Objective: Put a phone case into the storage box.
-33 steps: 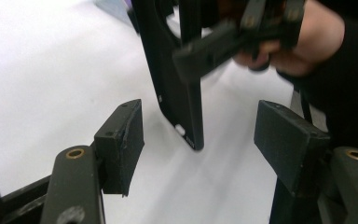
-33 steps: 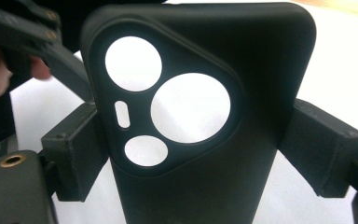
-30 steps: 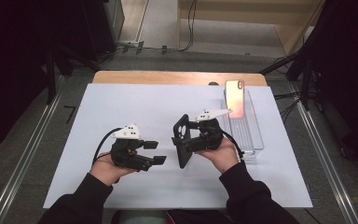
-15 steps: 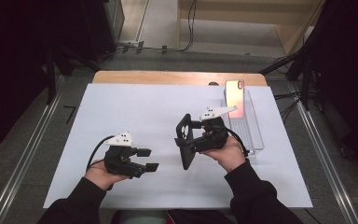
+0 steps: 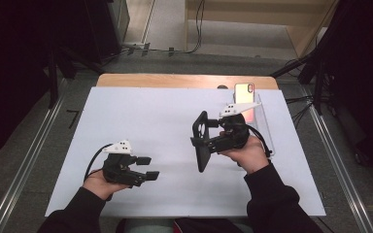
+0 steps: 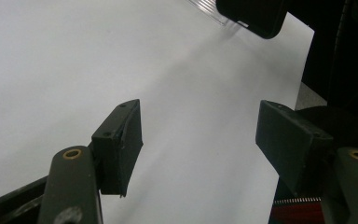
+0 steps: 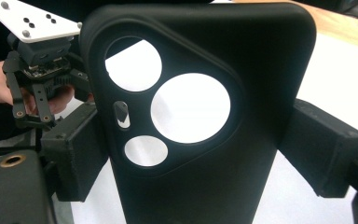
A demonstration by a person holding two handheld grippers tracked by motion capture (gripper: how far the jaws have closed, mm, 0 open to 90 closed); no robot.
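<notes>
With the black phone case (image 7: 200,121) already lifted off the tabletop (image 5: 150,121) and clamped in the right hand-held gripper (image 5: 203,141), fitting it to the phone (image 5: 244,93) at one o'clock apparently remains, the left hand-held gripper (image 5: 148,167) gaping, empty.

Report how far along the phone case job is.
Done: the right tool has the black phone case clamped by its edges, above the white mat. In hand: carrying it. Left: the phone lies in the clear tray; the left tool is open, empty.
</notes>
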